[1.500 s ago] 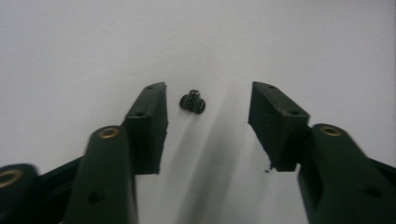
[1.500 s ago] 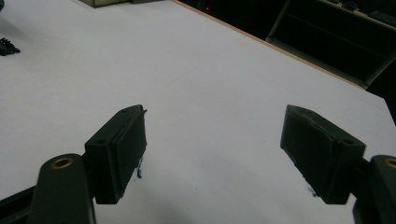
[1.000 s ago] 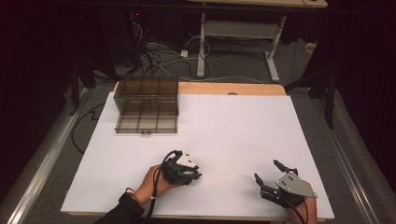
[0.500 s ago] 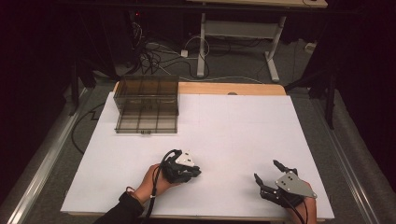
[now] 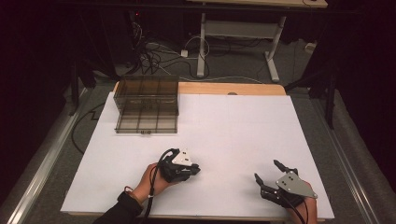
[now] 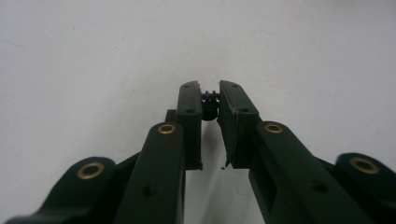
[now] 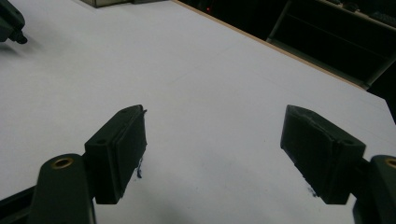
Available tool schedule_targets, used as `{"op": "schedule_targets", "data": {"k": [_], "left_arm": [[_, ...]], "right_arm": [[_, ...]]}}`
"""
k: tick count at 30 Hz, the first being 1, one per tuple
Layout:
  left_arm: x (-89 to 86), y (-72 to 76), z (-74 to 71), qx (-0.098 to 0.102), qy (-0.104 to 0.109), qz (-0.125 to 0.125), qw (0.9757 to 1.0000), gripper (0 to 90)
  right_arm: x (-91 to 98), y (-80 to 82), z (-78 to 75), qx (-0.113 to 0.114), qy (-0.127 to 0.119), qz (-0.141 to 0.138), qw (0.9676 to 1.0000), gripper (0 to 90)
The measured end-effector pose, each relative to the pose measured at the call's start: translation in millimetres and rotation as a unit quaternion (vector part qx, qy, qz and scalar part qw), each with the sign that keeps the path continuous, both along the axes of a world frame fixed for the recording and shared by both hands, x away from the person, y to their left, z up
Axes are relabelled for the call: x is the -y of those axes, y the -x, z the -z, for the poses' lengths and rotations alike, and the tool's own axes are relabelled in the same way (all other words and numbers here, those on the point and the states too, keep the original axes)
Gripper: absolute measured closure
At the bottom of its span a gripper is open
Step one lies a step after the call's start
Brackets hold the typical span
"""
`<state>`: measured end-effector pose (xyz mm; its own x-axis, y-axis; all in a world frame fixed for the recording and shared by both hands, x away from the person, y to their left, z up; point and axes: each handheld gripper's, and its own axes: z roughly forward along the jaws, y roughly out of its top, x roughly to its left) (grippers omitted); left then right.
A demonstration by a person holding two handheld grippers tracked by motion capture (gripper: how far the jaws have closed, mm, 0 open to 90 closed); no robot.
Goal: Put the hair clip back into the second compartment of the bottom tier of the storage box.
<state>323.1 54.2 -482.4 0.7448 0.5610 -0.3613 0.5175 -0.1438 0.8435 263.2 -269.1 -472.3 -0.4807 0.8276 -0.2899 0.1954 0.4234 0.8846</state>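
Note:
My left gripper (image 5: 195, 169) rests low on the white board (image 5: 233, 126), left of centre near the front edge, held by a hand. In the left gripper view its jaws (image 6: 210, 95) are shut on a small black ridged part (image 6: 210, 101), like a tiny gear, pinched at the very tips just above the board. My right gripper (image 5: 266, 171) sits at the front right, open wide with nothing between its pads (image 7: 126, 140). The left gripper's tip with the small black part (image 7: 19, 39) appears at the top left of the right gripper view.
A smoky clear plastic organiser box (image 5: 147, 105) with several compartments stands at the back left of the board. A wooden table edge (image 5: 233, 88) runs behind it. Cables and desk legs (image 5: 201, 46) lie on the floor beyond.

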Motion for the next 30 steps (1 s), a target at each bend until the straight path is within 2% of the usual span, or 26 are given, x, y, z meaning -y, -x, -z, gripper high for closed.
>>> {"op": "schedule_targets", "data": {"k": [17,30], "left_arm": [[-14.8,-0.7,-11.7,0.031,0.011,-0.013,0.9994,77.0],[-23.2,-1.6,-18.2,0.047,0.02,-0.024,0.9984,77.0]], "right_arm": [[1.4,0.6,-0.9,0.003,-0.001,0.0,1.0,22.7],[1.2,1.0,-1.3,0.006,0.001,-0.001,1.0,22.7]]}}
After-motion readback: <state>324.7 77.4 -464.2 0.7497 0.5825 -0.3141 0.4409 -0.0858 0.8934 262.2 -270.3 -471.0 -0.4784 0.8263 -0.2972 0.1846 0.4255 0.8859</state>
